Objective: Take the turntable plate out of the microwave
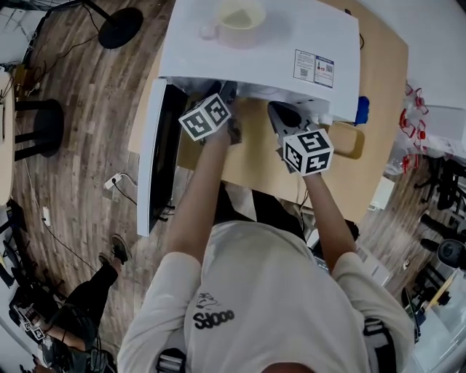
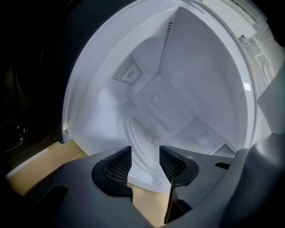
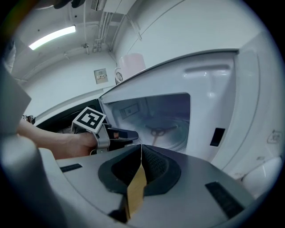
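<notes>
left tool (image 2: 145, 155), jaws apart, faces microwave (image 2: 209, 75); turntable plate (image 2: 132, 139) inside

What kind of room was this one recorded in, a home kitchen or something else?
Probably a lab or workshop, not a kitchen: the microwave sits on a plain wooden table, loose cables trail over the plank floor, and the ceiling shows a tube light and bare pipes.

One microwave (image 1: 255, 51), one turntable plate (image 2: 141, 133), one cup (image 1: 240, 20), two grippers (left gripper (image 2: 145, 160), right gripper (image 3: 141, 153)).
</notes>
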A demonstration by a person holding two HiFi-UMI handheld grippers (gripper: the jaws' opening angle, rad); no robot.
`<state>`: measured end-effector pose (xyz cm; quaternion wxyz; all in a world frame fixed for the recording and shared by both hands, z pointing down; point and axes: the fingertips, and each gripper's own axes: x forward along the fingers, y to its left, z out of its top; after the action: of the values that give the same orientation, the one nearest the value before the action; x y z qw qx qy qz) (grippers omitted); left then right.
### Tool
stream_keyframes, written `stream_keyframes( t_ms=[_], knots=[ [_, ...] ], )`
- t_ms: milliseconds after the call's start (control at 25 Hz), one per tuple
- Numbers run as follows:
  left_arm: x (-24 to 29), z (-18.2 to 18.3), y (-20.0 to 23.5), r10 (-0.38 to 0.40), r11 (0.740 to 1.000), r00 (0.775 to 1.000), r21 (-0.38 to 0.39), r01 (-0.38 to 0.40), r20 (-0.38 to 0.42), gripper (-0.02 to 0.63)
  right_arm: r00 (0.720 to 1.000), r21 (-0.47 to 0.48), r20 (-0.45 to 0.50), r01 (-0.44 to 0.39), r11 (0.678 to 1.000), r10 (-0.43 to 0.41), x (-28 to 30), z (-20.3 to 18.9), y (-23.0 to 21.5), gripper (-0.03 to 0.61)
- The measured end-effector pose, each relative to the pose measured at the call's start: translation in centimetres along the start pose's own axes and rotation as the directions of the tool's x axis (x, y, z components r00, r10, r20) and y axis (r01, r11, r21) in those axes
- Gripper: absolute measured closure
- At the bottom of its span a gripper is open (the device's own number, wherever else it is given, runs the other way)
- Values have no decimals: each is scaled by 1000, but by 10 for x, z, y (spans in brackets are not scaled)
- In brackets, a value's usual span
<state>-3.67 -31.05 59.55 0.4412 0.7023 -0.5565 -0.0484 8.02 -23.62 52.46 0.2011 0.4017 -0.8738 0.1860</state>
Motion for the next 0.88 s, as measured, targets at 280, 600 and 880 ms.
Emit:
stream_keyframes(
  t_ms=[280, 600, 880],
  knots=[
    [-1, 10, 4, 5, 940, 993, -340, 34, 115, 411, 1000, 57, -3, -2, 998, 2, -11, -13, -5, 572],
    [5, 14, 6, 14, 898, 990, -436, 49, 139, 423, 1000, 94, -10, -19, 995, 20, -12, -22, -6, 572],
    [15, 11, -4, -50, 885, 992, -455, 97, 115, 423, 1000, 120, -14, -10, 993, 11, -17, -27, -6, 572]
  ],
)
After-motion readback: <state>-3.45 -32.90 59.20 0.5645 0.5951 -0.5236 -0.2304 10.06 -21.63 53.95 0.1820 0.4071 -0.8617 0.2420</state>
